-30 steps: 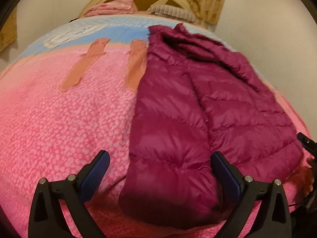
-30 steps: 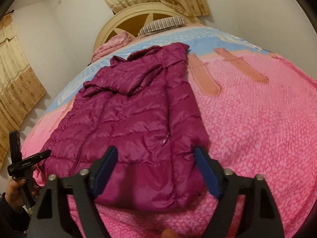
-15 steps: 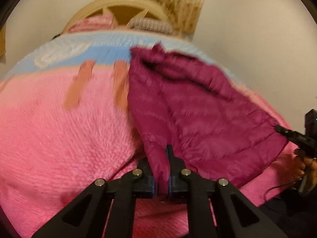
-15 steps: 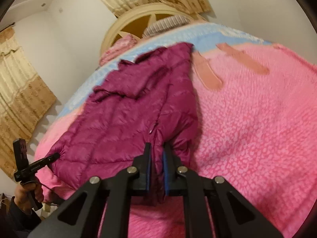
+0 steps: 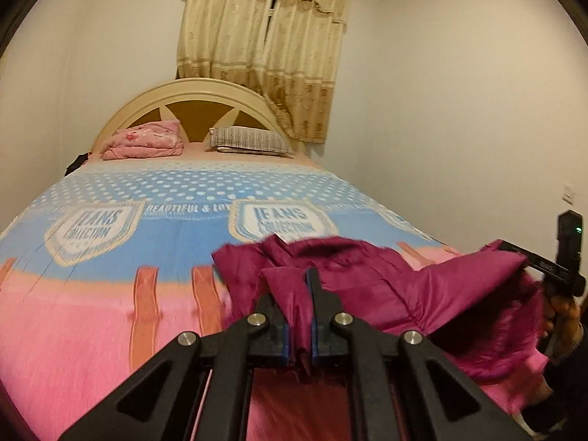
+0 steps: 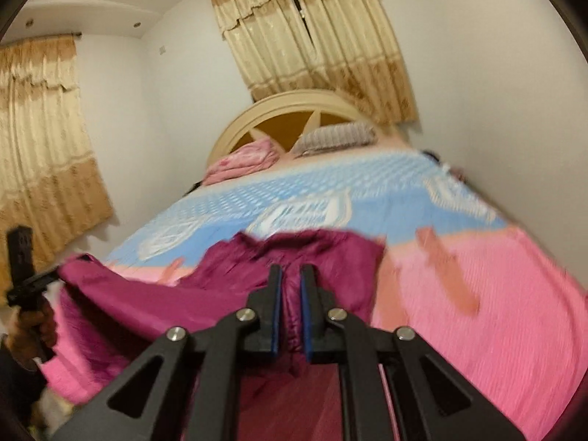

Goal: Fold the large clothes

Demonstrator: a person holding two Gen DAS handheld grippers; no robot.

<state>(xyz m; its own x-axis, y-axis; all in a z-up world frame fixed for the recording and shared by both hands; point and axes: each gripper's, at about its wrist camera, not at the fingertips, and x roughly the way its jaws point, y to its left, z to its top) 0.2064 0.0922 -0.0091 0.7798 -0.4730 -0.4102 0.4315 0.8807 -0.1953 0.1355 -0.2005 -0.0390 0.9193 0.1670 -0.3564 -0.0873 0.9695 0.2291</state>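
Two tools: you have the left tool (image 5: 297,275) and right tool (image 6: 290,272), each pinching the jacket's hem.
Jacket (image 5: 367,275): one, lifted off the bed (image 5: 92,312), hem at your tips, body trailing ahead toward the headboard (image 5: 191,92).
Long axis: straight away from both tools.
Nearer hand: neither; each holds one corner.
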